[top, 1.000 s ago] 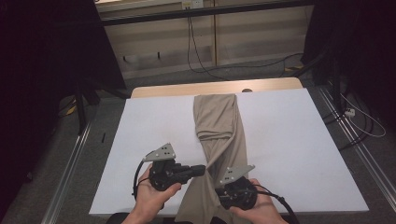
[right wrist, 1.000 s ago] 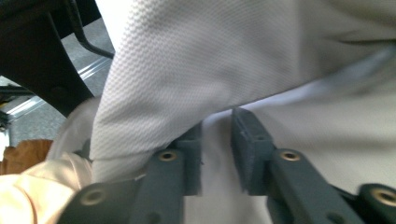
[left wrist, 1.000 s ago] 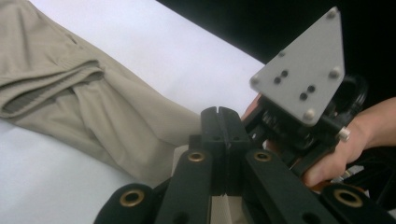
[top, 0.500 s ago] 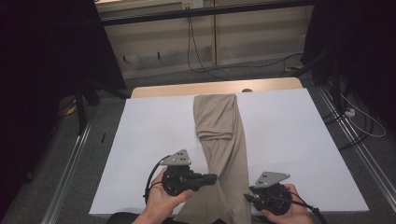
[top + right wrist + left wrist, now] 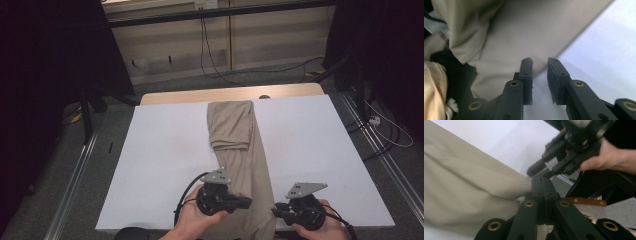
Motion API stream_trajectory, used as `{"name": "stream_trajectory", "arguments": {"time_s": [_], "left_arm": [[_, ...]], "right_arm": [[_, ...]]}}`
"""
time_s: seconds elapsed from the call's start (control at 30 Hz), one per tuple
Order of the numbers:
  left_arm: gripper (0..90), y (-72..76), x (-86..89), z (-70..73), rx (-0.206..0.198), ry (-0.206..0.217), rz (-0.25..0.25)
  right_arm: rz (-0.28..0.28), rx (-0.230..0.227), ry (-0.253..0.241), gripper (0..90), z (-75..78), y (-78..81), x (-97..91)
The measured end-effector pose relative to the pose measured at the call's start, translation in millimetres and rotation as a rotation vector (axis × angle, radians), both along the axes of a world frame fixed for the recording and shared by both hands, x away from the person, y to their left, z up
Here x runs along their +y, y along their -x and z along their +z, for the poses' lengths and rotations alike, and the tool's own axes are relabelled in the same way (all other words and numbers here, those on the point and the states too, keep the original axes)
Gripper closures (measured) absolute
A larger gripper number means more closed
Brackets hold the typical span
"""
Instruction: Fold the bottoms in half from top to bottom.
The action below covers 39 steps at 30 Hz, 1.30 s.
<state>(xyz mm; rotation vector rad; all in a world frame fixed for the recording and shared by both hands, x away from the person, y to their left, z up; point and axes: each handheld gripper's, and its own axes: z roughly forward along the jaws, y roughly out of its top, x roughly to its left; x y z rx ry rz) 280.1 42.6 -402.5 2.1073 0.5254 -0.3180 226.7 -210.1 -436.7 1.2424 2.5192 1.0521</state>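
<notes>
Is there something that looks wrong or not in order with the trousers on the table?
Nothing looks damaged. The beige trousers lie along the white table, their far part folded back in a slightly uneven layer, and their near end hangs over the table's front edge.

Overhead light falls evenly on the white table (image 5: pixel 165 165); surroundings stay dark. Shadows are soft and short. Both gripper views are blurred, close cloth (image 5: pixel 461 187) out of focus. No glare.
</notes>
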Motion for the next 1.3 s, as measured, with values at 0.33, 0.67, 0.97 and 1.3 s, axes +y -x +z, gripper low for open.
{"name": "stream_trajectory", "arguments": {"time_s": [0.33, 0.67, 0.97, 1.3], "left_arm": [[69.5, -0.3, 15.3, -6.7, 0.014, -0.005, 0.010], [74.7, -23.9, 71.3, -28.3, 0.014, -0.137, 0.202], [68.3, -23.7, 43.8, -33.2, -0.040, -0.177, 0.177], [74.5, -21.9, 30.3, -40.4, -0.135, -0.269, 0.156]], "right_arm": [[-0.053, -0.077, -0.041, 75.6, 15.4, -20.8, 1.1], [0.125, -0.034, -0.059, 72.7, 15.1, -27.4, 64.2], [0.110, -0.067, 0.094, 85.2, -2.5, -22.7, 75.6], [-0.012, -0.008, -0.024, 89.6, 4.5, -15.3, 28.1]]}}
